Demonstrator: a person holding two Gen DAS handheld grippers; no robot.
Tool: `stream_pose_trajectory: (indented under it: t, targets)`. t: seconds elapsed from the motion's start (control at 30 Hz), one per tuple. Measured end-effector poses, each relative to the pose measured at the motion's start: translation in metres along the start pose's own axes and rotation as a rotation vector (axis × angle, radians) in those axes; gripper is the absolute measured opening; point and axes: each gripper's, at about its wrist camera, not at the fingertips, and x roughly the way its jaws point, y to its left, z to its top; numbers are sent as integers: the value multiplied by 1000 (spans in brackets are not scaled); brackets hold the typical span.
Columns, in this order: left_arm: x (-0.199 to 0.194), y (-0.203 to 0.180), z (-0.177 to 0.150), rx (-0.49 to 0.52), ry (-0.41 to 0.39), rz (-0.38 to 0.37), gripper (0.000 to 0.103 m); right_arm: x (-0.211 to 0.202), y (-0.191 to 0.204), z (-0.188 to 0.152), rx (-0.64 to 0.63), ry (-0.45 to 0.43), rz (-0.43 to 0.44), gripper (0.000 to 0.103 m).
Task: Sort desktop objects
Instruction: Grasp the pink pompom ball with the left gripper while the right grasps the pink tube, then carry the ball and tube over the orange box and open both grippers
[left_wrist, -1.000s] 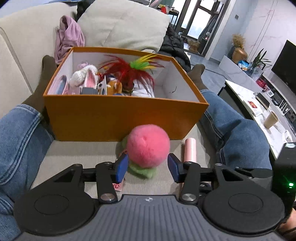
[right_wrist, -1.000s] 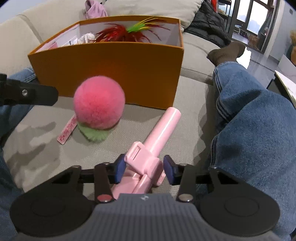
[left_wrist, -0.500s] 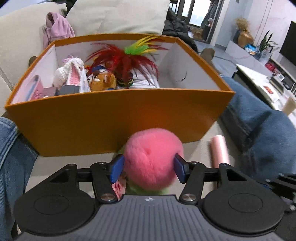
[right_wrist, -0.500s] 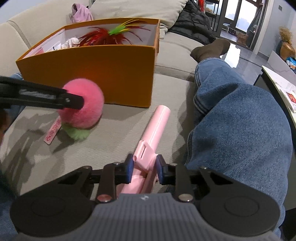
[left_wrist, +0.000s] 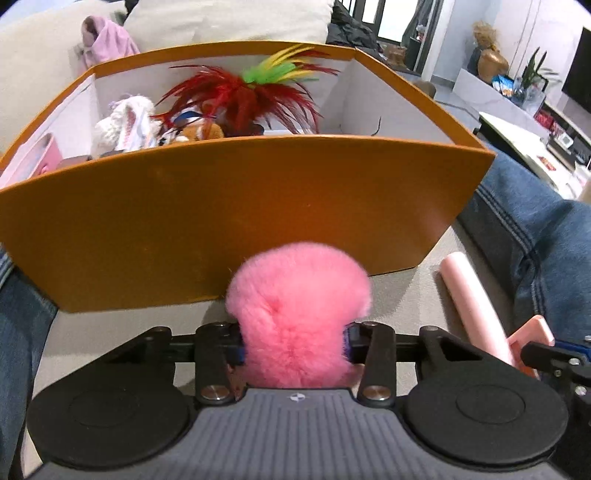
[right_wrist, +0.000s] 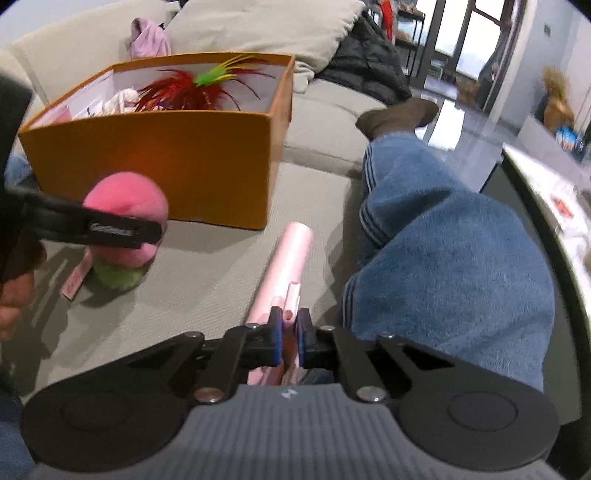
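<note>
The pink pompom (left_wrist: 301, 310) sits on the grey sofa cushion (right_wrist: 207, 273) just in front of the orange box (left_wrist: 236, 218), squeezed at its lower half between the fingers of the left gripper (left_wrist: 295, 347), so the fluff bulges out above the pads. It is a soft, round, bright pink ball with a green fuzzy base (right_wrist: 118, 277) and a pink tag (right_wrist: 75, 278) lying flat under it. The box's near wall rises directly ahead of and above the pompom, so the coming move likely turns on lifting it up over that rim before going forward.

To the right lies the pink tube-shaped gadget (right_wrist: 291, 254), its long axis pointing away toward the box's right corner. The right gripper (right_wrist: 290, 339) is pinched nearly together on a thin upright tab at the gadget's near end, beside the person's jeans-clad leg (right_wrist: 454, 258).

Inside the box are a red feather toy (left_wrist: 240, 96) with green and yellow plumes and a white knitted toy (left_wrist: 123, 122).
</note>
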Motion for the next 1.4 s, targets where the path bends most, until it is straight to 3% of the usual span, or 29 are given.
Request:
stream_pose_trajectory:
  t: [0.27, 0.5, 0.67, 0.83, 0.93, 1.1, 1.2, 1.4]
  targets:
    - [-60, 4, -6, -26, -62, -110, 48, -22, -2, 7, 15, -42, 37, 6]
    - [-100, 13, 3, -73, -150, -175, 48, -68, -11, 30, -2, -186, -14, 6]
    - [-113, 19, 15, -85, -192, -164, 48, -96, -10, 71, -43, -298, 6, 6]
    - [-128, 30, 22, -97, -237, -145, 48, -91, 13, 124, -96, -351, 84, 6]
    - [-134, 39, 24, -113, -262, -130, 48, -62, 29, 157, -126, -313, 93, 6]
    - [-136, 53, 24, -135, -279, -121, 48, 5, 50, 193, -140, -148, 32, 6]
    - [-131, 61, 24, -152, -279, -131, 48, 39, 55, 201, -140, -58, -4, 6]
    - [-123, 73, 21, -174, -276, -152, 48, 87, 83, 202, -300, -4, -143, 6]
